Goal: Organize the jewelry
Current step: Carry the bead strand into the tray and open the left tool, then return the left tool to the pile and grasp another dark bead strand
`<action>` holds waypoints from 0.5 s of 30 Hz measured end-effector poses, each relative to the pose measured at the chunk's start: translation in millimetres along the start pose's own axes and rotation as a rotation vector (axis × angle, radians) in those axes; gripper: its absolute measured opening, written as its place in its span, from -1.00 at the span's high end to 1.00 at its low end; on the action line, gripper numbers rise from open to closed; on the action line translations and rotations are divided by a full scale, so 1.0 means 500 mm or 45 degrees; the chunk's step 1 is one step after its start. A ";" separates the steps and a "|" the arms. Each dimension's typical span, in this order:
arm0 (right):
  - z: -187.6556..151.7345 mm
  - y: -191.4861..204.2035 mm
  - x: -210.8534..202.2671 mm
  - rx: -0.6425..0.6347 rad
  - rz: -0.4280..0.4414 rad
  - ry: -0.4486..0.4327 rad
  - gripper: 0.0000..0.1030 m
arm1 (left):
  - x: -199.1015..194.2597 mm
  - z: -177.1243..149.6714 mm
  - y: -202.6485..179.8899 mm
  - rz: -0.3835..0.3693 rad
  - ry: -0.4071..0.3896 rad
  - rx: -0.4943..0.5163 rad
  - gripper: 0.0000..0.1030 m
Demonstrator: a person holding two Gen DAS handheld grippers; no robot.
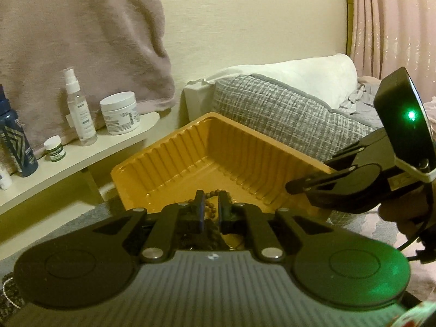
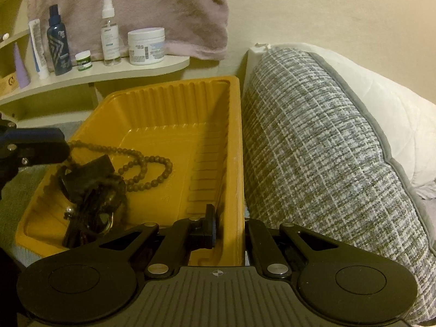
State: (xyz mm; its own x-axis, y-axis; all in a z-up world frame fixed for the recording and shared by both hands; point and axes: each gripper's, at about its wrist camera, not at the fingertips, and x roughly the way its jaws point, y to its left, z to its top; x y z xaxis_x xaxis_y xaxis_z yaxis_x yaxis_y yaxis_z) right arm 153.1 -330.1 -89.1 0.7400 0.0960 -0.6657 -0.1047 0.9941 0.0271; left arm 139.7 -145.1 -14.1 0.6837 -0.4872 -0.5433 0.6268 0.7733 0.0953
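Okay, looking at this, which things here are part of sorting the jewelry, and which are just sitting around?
Part of the job:
- yellow tray
- brown bead necklace lying in the tray
- dark tangle of jewelry in the tray
- left tongs, over the beads
- right tongs, straddling the tray's wall

Just lying about:
- spray bottle
- white jar
- dark blue bottle
- grey pillow

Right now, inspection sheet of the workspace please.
Surface: grey bedding under the tray.
Job's things: yellow tray holds brown bead necklace and tangled dark jewelry.
Clutter: bottles and jars on shelf.
Grippers: left gripper narrowly apart around beads; right gripper straddles the tray's wall.
Cables: black cable by right gripper.
Surroundings: grey woven cushion, pink towel.
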 end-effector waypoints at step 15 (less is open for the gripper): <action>0.005 -0.004 0.013 -0.089 0.045 0.071 0.90 | -0.041 -0.068 0.122 0.281 0.042 -0.147 0.77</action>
State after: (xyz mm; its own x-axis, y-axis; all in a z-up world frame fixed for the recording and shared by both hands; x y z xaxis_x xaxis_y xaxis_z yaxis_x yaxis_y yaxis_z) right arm 159.9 -331.5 -91.8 0.6971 0.1259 -0.7058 -0.1775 0.9841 0.0002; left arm 151.3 -74.5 -25.5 0.7855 -0.2891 -0.5472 0.4154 0.9017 0.1201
